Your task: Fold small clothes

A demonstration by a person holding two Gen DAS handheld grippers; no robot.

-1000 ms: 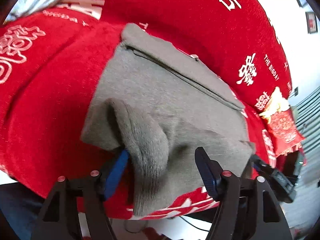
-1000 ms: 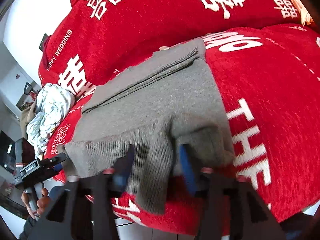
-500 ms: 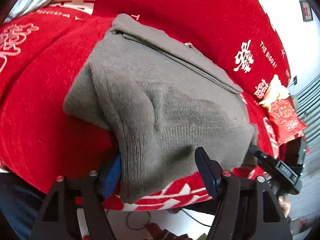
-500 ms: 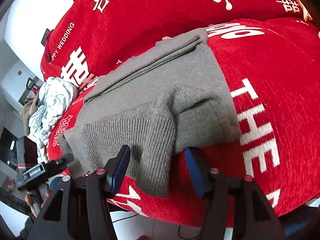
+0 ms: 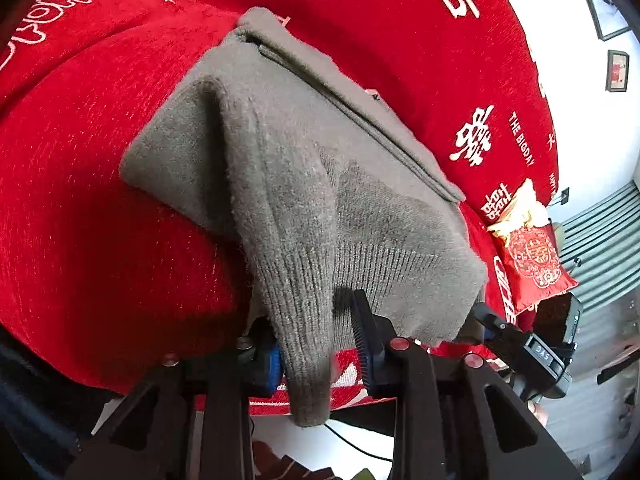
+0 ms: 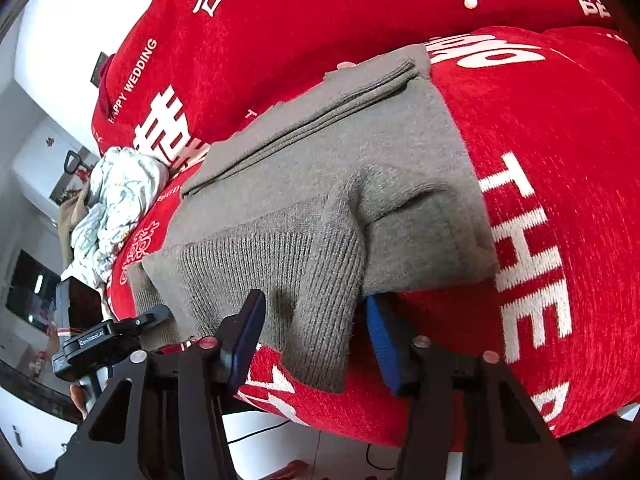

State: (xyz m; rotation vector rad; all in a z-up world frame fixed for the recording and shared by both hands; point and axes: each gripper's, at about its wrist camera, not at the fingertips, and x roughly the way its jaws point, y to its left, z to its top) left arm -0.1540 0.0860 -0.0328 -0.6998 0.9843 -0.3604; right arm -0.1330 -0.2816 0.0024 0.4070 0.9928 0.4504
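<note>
Down low, the left gripper has its pads closing around the ribbed cuff of a grey sweater, seemingly pinching it, though the knit hides one pad. The right gripper stands spread, its fingers either side of the other hanging cuff (no contact visible). Folded, the sweater lies on a red sofa cover printed in white.

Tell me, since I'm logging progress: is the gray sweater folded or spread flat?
Partly folded: the gray sweater lies doubled in stacked layers, one ribbed sleeve hanging over the cushion edge.
</note>
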